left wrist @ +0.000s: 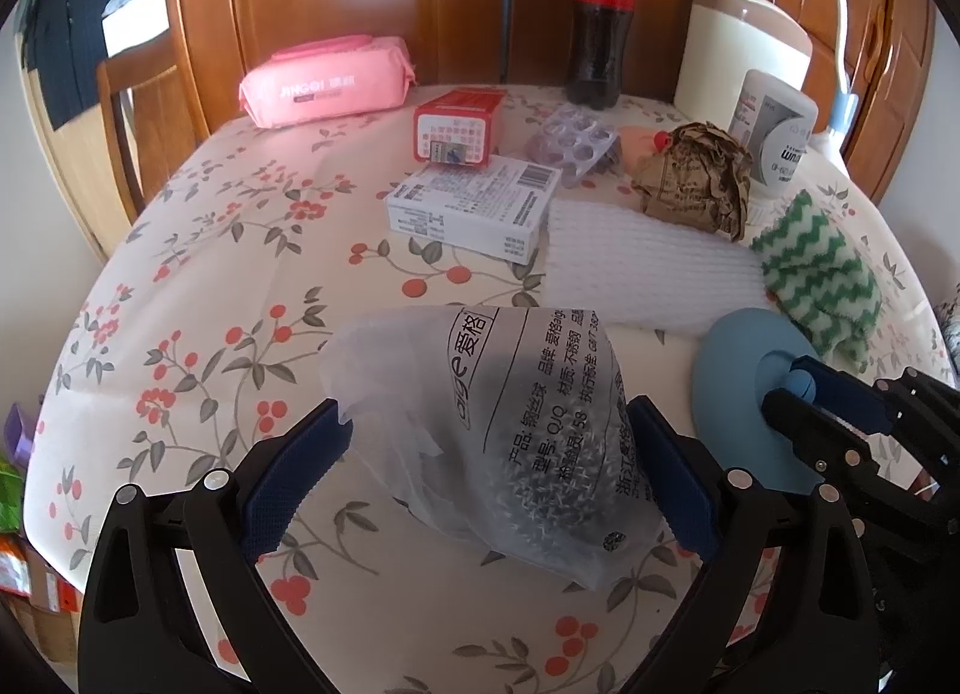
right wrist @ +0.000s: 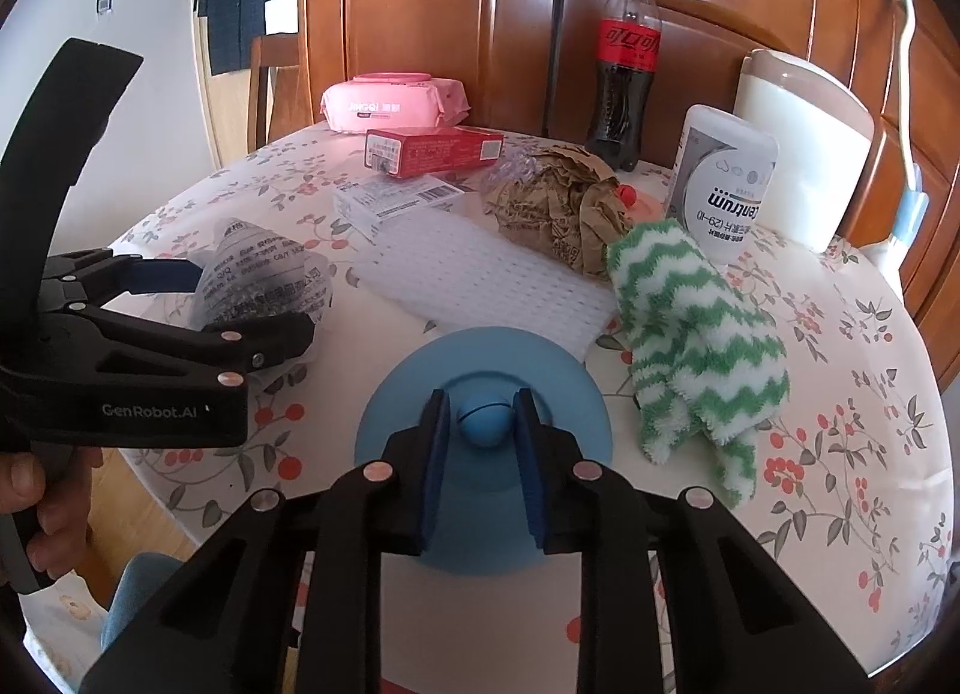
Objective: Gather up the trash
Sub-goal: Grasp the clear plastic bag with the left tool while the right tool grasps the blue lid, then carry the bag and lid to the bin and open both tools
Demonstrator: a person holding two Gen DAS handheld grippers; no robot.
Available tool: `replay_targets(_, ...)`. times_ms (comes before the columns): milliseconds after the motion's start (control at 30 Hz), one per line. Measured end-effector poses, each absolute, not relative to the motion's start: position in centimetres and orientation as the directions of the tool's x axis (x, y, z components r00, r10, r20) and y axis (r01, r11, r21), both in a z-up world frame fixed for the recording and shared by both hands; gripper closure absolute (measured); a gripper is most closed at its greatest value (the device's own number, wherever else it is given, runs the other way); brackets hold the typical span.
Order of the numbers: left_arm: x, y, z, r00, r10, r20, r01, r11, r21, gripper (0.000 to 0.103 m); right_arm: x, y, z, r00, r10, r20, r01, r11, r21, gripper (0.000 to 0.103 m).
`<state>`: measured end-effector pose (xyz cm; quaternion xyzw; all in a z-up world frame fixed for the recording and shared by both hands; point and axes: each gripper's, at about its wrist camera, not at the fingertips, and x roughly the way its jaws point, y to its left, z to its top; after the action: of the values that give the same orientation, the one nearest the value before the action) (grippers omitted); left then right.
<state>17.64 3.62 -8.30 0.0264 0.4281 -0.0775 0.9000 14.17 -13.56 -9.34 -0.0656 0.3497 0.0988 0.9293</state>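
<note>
Near the desk's (left wrist: 198, 298) front edge, my left tool (left wrist: 492, 442) pinches the bagged steel scrubber (left wrist: 510, 430); my right tool (right wrist: 480, 424) clamps the blue lid's (right wrist: 480, 454) knob. Slick plastic could slide free if I lift quickly.

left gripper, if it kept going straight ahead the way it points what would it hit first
The left gripper already has the plastic bag of steel wool between its fingers; past that, probably the white box, though depth is unclear.
</note>
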Motion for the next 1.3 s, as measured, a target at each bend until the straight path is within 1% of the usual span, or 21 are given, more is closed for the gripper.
replay_targets(33, 17.6, 3.6, -8.4, 0.621, -0.123, -0.774, 0.165, 0.986, -0.024, 0.017, 14.1, -13.5, -9.4, 0.737, 0.135, -0.663, -0.228, 0.972, -0.056, 0.082)
replay_targets(133, 17.5, 3.4, -8.4, 0.623, -0.145, -0.769, 0.179, 0.983, -0.040, 0.028, 14.0, -13.3, -9.4, 0.745, 0.121, -0.656, -0.222, 0.972, -0.073, 0.082)
replay_targets(167, 17.5, 3.4, -8.3, 0.625, -0.148, -0.767, 0.185, 0.982, -0.039, 0.034, 14.0, -13.3, -9.5, 0.748, 0.118, -0.653, -0.219, 0.973, -0.075, 0.082)
replay_targets(200, 17.4, 3.3, -8.3, 0.626, -0.149, -0.765, 0.189, 0.981, -0.036, 0.037, 13.9, -13.3, -9.5, 0.750, 0.114, -0.651, -0.215, 0.974, -0.078, 0.082)
replay_targets(233, 17.3, 3.2, -8.3, 0.627, -0.154, -0.763, 0.195, 0.980, -0.038, 0.043, 14.0, -13.2, -9.5, 0.752, 0.112, -0.649, -0.213, 0.974, -0.079, 0.082)
replay_targets(267, 17.3, 3.2, -8.3, 0.627, -0.163, -0.762, 0.199, 0.979, -0.045, 0.046, 14.0, -13.2, -9.6, 0.755, 0.108, -0.647, -0.212, 0.974, -0.084, 0.082)
replay_targets(333, 17.1, 3.2, -8.2, 0.628, -0.169, -0.759, 0.202, 0.978, -0.051, 0.049, 13.9, -13.1, -9.6, 0.759, 0.104, -0.643, -0.211, 0.973, -0.091, 0.082)
replay_targets(400, 17.0, 3.1, -8.2, 0.628, -0.181, -0.757, 0.211, 0.976, -0.058, 0.050, 13.9, -13.2, -9.6, 0.761, 0.108, -0.639, -0.211, 0.974, -0.087, 0.084)
replay_targets(667, 15.2, 3.0, -7.4, 0.628, -0.201, -0.752, 0.228, 0.971, -0.069, 0.051, 12.7, -13.9, -8.1, 0.779, 0.143, -0.610, -0.215, 0.976, -0.045, 0.085)
replay_targets(967, 9.9, 3.0, -4.9, 0.644, -0.222, -0.732, 0.271, 0.961, -0.053, 0.051, 6.7, -14.5, -5.9, 0.793, 0.178, -0.583, -0.233, 0.972, -0.020, 0.085)
replay_targets(1133, 6.1, 3.0, -4.6, 0.634, -0.237, -0.736, 0.298, 0.953, -0.050, 0.050, 2.5, -14.4, -6.1, 0.783, 0.200, -0.589, -0.256, 0.967, -0.012, 0.085)
replay_targets(1300, 2.1, 2.7, -6.7, 0.589, -0.245, -0.770, 0.326, 0.944, -0.050, 0.050, -1.3, -14.6, -8.6, 0.743, 0.214, -0.634, -0.274, 0.962, 0.003, 0.085)
